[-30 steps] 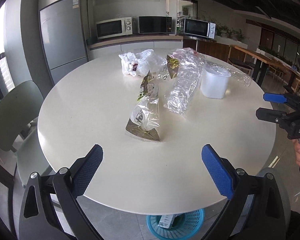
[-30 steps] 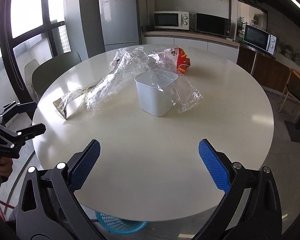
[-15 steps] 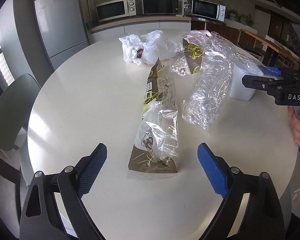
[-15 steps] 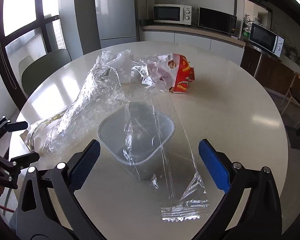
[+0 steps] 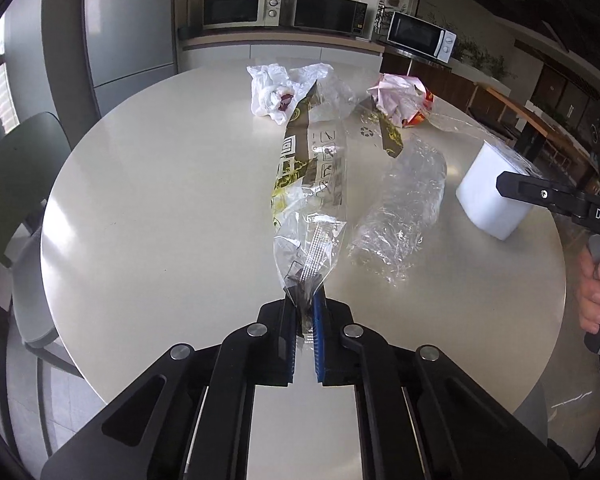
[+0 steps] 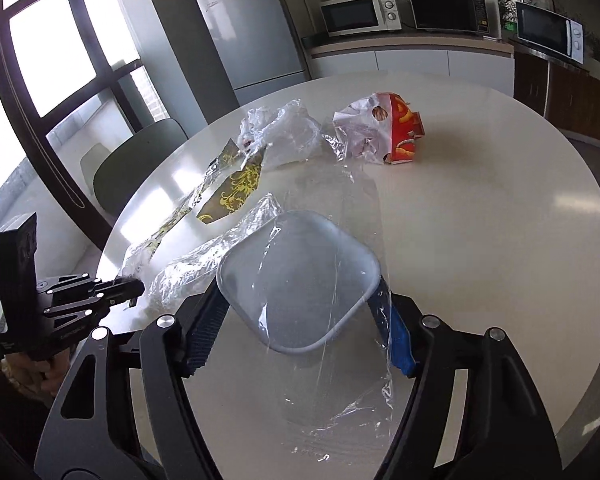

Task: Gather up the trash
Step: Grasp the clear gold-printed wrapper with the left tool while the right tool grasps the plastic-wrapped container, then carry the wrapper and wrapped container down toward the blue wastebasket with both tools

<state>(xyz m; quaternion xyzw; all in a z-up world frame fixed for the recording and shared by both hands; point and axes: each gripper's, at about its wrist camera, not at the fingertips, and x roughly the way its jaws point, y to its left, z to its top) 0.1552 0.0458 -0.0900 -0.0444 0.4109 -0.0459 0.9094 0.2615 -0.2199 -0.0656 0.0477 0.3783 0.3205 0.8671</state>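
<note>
My left gripper (image 5: 305, 320) is shut on the near end of a long clear and brown printed wrapper (image 5: 312, 184) that lies on the round white table (image 5: 160, 200). My right gripper (image 6: 300, 320) is closed around a white square plastic tub (image 6: 300, 280) with a clear film (image 6: 340, 380) draped over it. The tub also shows in the left wrist view (image 5: 488, 196). A crumpled clear bag (image 5: 404, 212), a white plastic bag (image 5: 276, 92) and a red fries carton (image 6: 396, 128) lie on the table.
A green chair (image 5: 16, 176) stands at the table's left. A fridge (image 6: 252, 32) and a counter with microwaves (image 5: 240, 10) are behind the table. The table's right side (image 6: 520, 220) is bare.
Both grippers moved forward over the table and closed. The left one took hold of the wrapper's end. The right one closed on the white tub.
</note>
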